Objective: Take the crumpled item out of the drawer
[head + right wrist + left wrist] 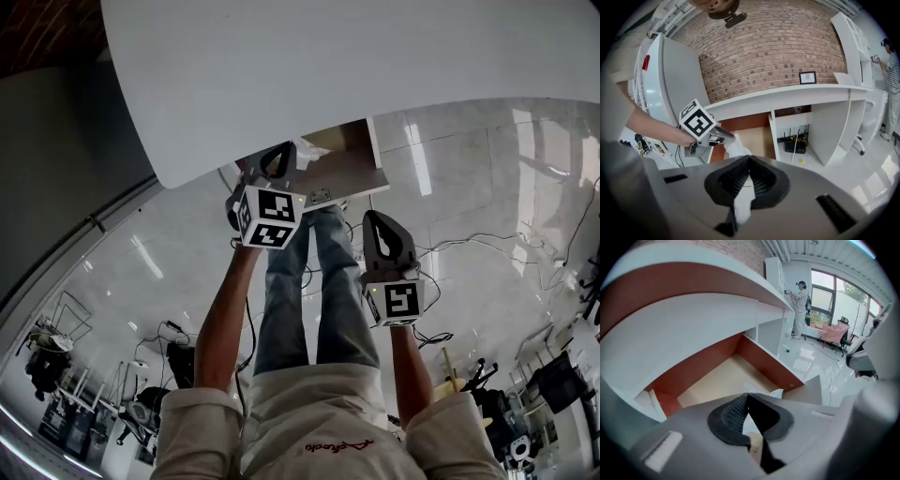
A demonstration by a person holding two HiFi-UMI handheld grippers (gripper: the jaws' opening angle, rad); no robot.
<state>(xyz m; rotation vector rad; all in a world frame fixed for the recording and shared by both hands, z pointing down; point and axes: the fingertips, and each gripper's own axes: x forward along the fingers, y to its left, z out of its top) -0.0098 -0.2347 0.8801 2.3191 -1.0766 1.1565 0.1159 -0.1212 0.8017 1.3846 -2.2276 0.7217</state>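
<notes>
— What did I have around me?
— You faced a brick wall (778,51). A long white desk (787,98) ran along its foot, with a small framed picture (807,77) leaning on the bricks and a router (796,146) underneath. A tall white cabinet (675,75) stood at the wall's left end.
— And the floor?
— You stood on glossy pale floor (487,178) that mirrored the ceiling lights. Beyond the wall's right end, windows (824,300) let in daylight, with a pink chair (833,332) before them.
</notes>
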